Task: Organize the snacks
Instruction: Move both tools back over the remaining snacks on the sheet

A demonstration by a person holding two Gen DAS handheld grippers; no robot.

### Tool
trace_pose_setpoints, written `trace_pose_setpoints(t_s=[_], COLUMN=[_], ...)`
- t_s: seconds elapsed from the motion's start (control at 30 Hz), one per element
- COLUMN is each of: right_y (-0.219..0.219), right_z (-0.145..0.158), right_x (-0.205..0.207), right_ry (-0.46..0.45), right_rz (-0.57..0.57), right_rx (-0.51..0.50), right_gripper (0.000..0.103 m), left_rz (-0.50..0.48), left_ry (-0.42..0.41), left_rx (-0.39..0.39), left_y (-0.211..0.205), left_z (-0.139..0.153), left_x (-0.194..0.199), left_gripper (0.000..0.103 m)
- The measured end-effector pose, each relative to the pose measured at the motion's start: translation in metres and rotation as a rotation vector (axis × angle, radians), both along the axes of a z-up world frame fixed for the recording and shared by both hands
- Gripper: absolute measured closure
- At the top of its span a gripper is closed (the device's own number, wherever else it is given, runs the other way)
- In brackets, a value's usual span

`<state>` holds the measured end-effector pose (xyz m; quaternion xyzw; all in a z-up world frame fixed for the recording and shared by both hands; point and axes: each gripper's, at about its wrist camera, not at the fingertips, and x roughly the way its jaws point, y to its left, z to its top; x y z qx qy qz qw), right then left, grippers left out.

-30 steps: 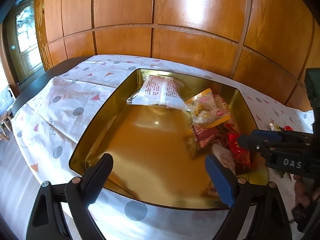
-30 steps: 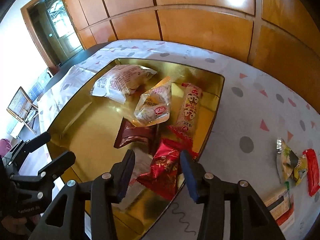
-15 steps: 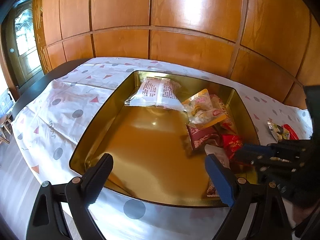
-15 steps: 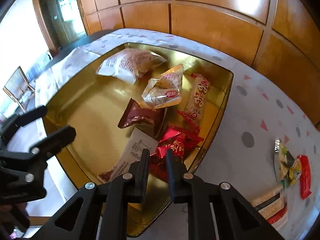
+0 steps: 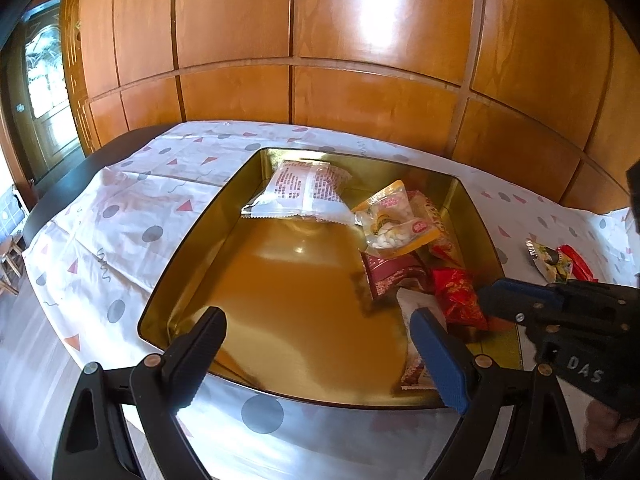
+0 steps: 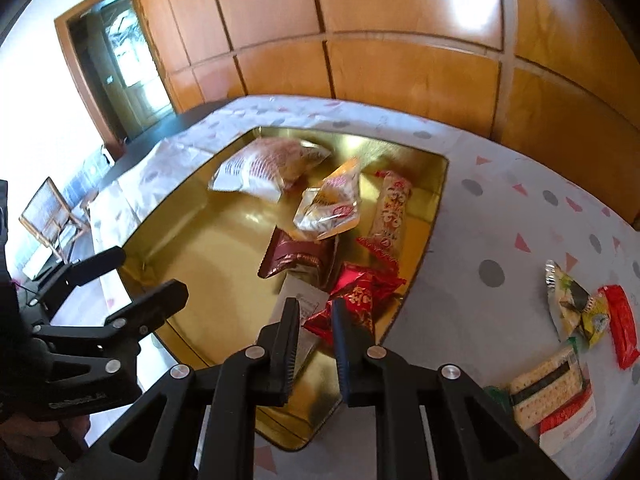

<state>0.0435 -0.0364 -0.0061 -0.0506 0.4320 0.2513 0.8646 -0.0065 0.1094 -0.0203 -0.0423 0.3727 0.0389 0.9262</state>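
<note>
Now the right gripper has its two fingers drawn close together with nothing between them; only a narrow gap stays, and through it the red packet shows below, not pinched. This gripper hangs over the near right corner of the golden tray. Just beside the red packet lies a white packet, partly under the left finger in this view. Farther in the tray are a dark red packet, a yellow packet with pale pieces inside, a long packet with red print along the right wall, and a big white bag at the far side.

The left gripper is wide open and holds nothing; its fingers stand over the near edge of the tray, above the bare golden bottom. From this camera the right gripper comes in from the right side, above the red packet.

Outside the tray, on the dotted tablecloth, lie more snacks, well apart from the tray: a green and yellow packet, a small red packet touching it, and nearer the camera a cracker pack on top of a red and white pack. Behind the table stands a wall of wooden panels.
</note>
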Motion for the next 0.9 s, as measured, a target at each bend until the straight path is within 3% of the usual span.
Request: trace_pose_setpoints(t_s=[0.43,0.67,0.9], right_y=[-0.076,-0.141,-0.221], right_z=[0.016,-0.002,-0.028], right_x=[-0.023,-0.038,-0.06], right_ry=[-0.034,0.002,0.076], right_rz=[-0.2,-0.353,-0.582], right_rx=[0.065,0.028,0.005], right_gripper=[0.085,0.084,0.083], left_rz=[-0.053,-0.1,-0.191], left_ry=[-0.01,-0.015,-0.015], left_rx=[0.011,0.02,0.024], left_y=[-0.015,-0.028,-0.052], left_z=[0.006,0.011,0.016], left_x=[-0.002,0.0,0.006], left_gripper=[0.012,0.012,0.013])
